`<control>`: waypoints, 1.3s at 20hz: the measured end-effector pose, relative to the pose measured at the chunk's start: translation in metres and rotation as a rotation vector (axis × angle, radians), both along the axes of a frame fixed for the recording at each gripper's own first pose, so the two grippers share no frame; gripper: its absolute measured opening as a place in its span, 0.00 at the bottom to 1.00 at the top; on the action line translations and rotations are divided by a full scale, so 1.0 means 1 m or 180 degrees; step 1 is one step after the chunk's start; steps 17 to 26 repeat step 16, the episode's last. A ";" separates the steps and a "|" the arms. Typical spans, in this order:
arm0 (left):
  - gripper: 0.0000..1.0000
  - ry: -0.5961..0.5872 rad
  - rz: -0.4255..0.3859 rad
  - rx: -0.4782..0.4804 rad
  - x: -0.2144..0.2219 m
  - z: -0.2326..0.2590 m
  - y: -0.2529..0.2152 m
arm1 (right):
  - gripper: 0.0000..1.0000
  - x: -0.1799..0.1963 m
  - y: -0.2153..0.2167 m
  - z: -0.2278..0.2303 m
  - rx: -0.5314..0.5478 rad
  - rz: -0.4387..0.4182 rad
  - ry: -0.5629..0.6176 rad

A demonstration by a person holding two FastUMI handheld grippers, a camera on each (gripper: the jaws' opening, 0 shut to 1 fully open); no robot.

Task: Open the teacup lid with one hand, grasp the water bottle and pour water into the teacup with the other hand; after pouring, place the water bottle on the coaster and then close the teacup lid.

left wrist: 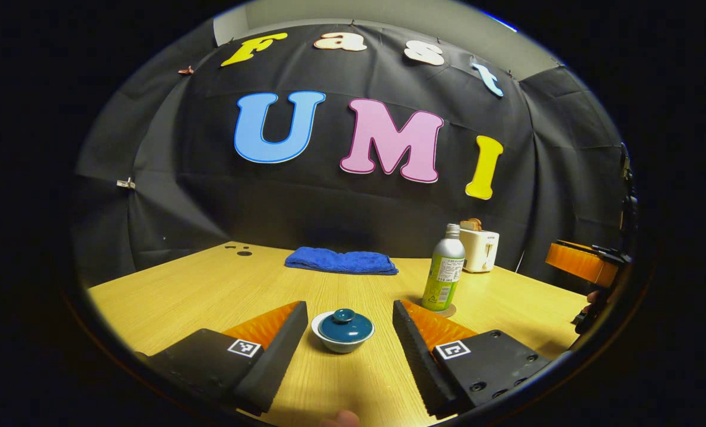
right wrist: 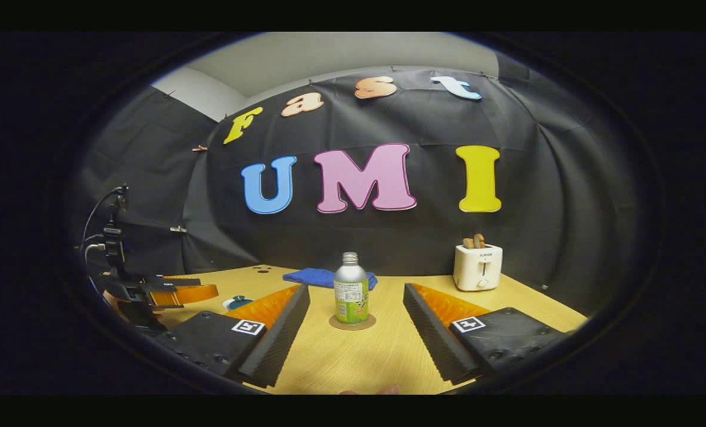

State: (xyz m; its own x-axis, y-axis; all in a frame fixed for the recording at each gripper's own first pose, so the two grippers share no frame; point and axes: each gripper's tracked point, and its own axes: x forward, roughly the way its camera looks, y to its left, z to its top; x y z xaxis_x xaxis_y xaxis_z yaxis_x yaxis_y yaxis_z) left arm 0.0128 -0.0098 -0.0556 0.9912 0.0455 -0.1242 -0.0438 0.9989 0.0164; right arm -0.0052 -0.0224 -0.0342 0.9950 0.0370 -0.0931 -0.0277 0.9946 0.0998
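A white teacup with a dark teal lid on it stands on the wooden table, straight ahead of my left gripper, whose fingers stand open to either side of it without touching. A silver and green water bottle stands upright on a round brown coaster to the right of the cup. In the right gripper view the water bottle on its coaster stands ahead of my open right gripper. The teacup's lid peeks out at the left.
A folded blue towel lies at the back of the table. A white toaster with bread in it stands at the back right. The other gripper and cables show at the left of the right gripper view.
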 end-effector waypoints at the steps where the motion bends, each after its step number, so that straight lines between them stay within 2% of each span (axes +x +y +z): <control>1: 0.91 -0.0008 0.0005 0.0010 0.000 0.000 0.000 | 0.92 0.000 0.000 0.000 -0.0013 0.0001 -0.0001; 4: 0.91 -0.0009 -0.0013 -0.0003 0.000 -0.001 -0.002 | 0.92 -0.001 -0.001 0.001 -0.0025 -0.0005 -0.0010; 5: 0.91 -0.0008 -0.0018 -0.0004 0.000 0.000 -0.002 | 0.98 -0.001 -0.002 0.001 -0.0026 -0.0013 -0.0010; 7: 0.91 -0.0015 -0.0017 0.0009 0.000 0.000 -0.002 | 0.98 0.000 -0.002 0.001 -0.0025 -0.0019 -0.0006; 8: 0.91 -0.0020 -0.0017 0.0014 0.000 0.000 -0.003 | 0.92 -0.001 -0.002 0.001 -0.0019 -0.0015 -0.0008; 10: 0.91 -0.0024 -0.0021 0.0011 -0.001 0.000 -0.003 | 0.92 -0.001 -0.002 0.001 -0.0007 -0.0008 -0.0003; 11: 0.91 -0.0020 -0.0022 0.0004 0.000 0.000 -0.003 | 0.98 -0.001 -0.001 0.001 0.0001 -0.0009 -0.0002; 12: 0.91 -0.0016 -0.0024 -0.0006 0.000 -0.001 -0.003 | 0.98 0.000 -0.001 0.000 0.0007 -0.0008 -0.0002; 13: 0.91 -0.0017 -0.0029 -0.0013 0.000 -0.001 -0.003 | 0.92 0.000 -0.001 0.000 0.0005 -0.0004 -0.0002; 15: 0.91 -0.0014 -0.0031 -0.0015 0.001 -0.002 -0.002 | 0.92 0.000 -0.001 0.001 -0.0015 -0.0007 -0.0006; 16: 0.91 -0.0014 -0.0029 -0.0015 0.001 -0.002 -0.002 | 0.98 0.000 0.000 0.000 -0.0023 -0.0006 -0.0005; 26: 0.91 -0.0014 -0.0029 -0.0015 0.001 -0.002 -0.002 | 0.98 0.000 0.000 0.000 -0.0023 -0.0006 -0.0005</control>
